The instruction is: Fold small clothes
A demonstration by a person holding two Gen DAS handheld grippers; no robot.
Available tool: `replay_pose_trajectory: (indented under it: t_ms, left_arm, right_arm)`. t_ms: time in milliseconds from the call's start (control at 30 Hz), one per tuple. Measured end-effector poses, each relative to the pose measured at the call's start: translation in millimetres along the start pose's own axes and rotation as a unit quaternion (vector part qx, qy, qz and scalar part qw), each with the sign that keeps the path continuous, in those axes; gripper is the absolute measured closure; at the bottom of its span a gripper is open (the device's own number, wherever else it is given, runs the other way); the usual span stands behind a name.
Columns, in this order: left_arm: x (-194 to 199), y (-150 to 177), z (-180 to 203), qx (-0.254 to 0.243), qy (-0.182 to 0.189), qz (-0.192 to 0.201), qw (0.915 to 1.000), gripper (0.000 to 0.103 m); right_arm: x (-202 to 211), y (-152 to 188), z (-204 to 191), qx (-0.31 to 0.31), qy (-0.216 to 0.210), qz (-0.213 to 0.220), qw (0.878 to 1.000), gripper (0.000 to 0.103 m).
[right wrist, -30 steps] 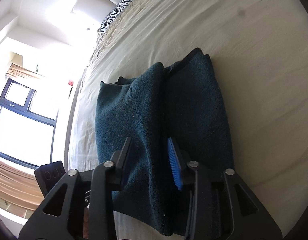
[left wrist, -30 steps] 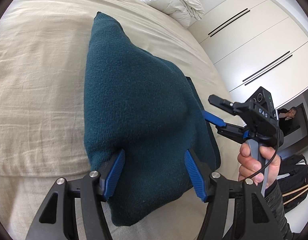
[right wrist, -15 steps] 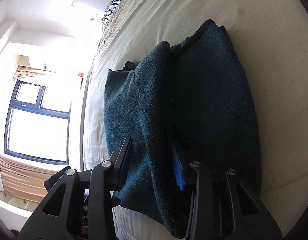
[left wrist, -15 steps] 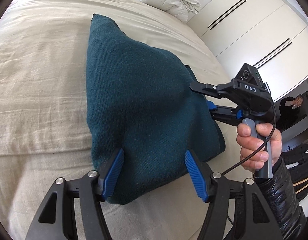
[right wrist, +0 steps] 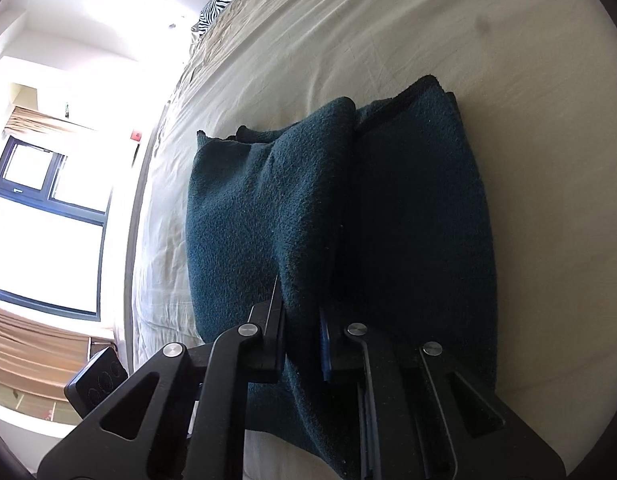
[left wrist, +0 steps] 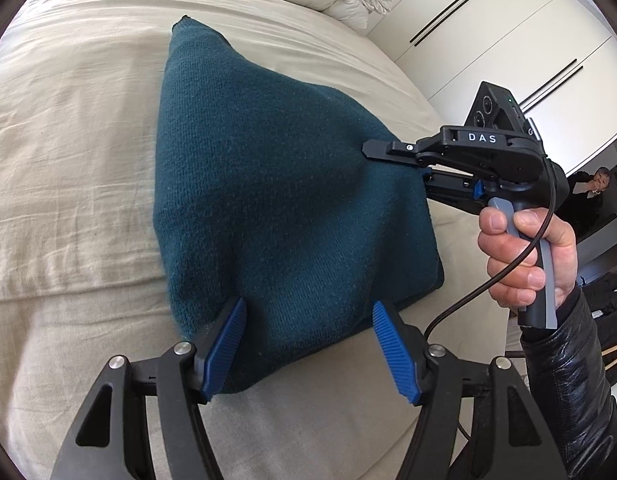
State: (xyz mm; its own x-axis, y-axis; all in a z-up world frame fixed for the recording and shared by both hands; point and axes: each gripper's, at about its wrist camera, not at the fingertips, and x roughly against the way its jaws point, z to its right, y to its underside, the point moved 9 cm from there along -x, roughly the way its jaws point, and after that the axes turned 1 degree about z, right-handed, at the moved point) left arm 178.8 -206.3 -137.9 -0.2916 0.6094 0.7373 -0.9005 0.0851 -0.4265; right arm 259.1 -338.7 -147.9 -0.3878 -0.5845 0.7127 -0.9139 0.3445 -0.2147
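Wrinkled beige bedsheet under nubby teal knit

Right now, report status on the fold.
Right gripper just closed, pinching the teal sweater edge. Left gripper open, sweater between its pads. Sweater on the bed; nothing in the way.

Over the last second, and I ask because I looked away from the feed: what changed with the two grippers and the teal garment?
The right gripper has just been closing and now pinches a raised fold of the teal garment; a second ago its jaws stood apart around that fold. The left gripper stayed open, its blue pads either side of the garment's near edge without pressing. The garment still lies folded on the bed.
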Motion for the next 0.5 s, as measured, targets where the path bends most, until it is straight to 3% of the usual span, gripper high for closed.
replay_pose_trajectory:
  t_ms: [300,500]
  left_arm:
    - [-20,5,29,-0.013,0.028,-0.023,0.9993,0.031]
    - [-7,5,31,-0.007,0.049,-0.014,0.9987,0.031]
  right_arm:
    - [18,-3,8,-0.004,0.025,-0.008,1.000,0.092]
    - [12,2,38,-0.026,0.046,-0.036,0.998,0.092]
